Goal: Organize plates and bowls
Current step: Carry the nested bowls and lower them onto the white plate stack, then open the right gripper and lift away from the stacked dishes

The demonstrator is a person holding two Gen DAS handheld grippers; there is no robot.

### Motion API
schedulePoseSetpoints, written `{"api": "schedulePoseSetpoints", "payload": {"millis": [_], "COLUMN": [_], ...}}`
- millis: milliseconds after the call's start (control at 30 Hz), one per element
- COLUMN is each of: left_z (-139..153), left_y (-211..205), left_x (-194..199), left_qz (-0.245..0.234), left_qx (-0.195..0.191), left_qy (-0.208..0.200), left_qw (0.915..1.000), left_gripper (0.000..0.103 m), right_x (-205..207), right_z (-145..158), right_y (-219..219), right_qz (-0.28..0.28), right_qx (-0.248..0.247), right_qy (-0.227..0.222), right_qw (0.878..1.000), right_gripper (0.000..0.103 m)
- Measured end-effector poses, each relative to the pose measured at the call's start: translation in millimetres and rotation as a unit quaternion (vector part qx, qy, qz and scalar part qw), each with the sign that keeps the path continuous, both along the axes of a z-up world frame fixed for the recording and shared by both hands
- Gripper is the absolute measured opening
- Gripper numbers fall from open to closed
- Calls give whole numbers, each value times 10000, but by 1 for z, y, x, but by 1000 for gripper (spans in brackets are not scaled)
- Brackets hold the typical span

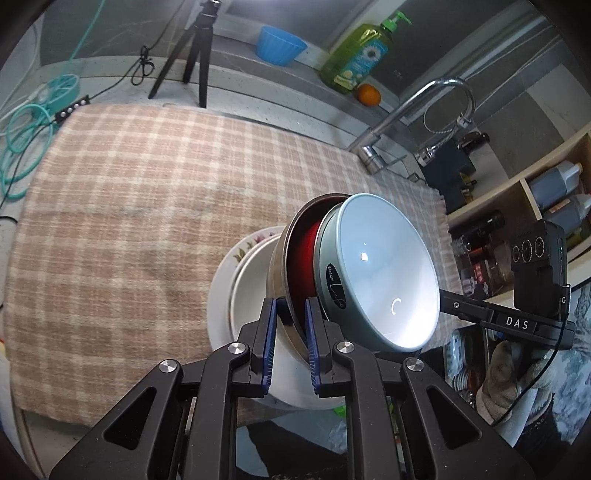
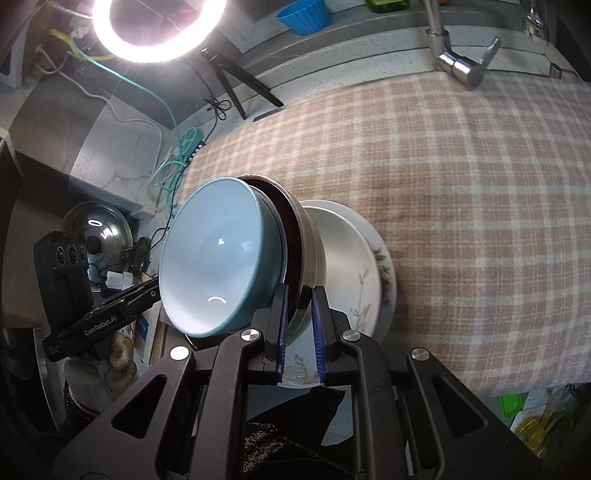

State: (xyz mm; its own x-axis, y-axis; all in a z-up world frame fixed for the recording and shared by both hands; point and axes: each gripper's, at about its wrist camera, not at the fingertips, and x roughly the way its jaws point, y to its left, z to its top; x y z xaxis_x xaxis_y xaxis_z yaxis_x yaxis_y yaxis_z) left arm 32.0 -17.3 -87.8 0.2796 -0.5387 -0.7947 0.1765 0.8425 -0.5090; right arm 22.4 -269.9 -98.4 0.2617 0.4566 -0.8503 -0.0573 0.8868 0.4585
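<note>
A stack of dishes sits at the near edge of the checked cloth: a flowered plate at the bottom, a white bowl on it, then a steel bowl with a red inside, and a light blue bowl on top. My left gripper is shut on the steel bowl's rim. My right gripper is shut on the same rim from the opposite side. Each gripper's body shows in the other's view.
A checked cloth covers the counter. A tap, green soap bottle, orange, blue tub and tripod stand at the back. A ring light glares. Shelves hold bottles.
</note>
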Motion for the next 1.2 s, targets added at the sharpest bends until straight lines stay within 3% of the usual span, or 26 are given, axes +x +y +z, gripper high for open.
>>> {"api": "schedulePoseSetpoints", "payload": {"millis": [767, 1067, 1100, 1200], "left_z": [-13, -14, -13, -9], "left_y": [-9, -5, -4, 1], "left_x": [-2, -1, 0, 1], "left_qz": [-141, -165, -141, -80], "left_qx": [198, 234, 224, 188], "left_qy": [211, 265, 250, 207], "left_qw": [9995, 9992, 9993, 9996], "left_gripper": [13, 12, 12, 25], "right_x": [-6, -5, -5, -5], "right_z": [-22, -19, -16, -7], "right_y": [-6, -6, -7, -9], "right_qz": [-23, 27, 22, -39], "right_qx": [29, 118, 45, -118], "right_qy": [296, 194, 133, -76], "right_qw": [9996, 9997, 9999, 9999], "right_gripper": [13, 15, 16, 32]}}
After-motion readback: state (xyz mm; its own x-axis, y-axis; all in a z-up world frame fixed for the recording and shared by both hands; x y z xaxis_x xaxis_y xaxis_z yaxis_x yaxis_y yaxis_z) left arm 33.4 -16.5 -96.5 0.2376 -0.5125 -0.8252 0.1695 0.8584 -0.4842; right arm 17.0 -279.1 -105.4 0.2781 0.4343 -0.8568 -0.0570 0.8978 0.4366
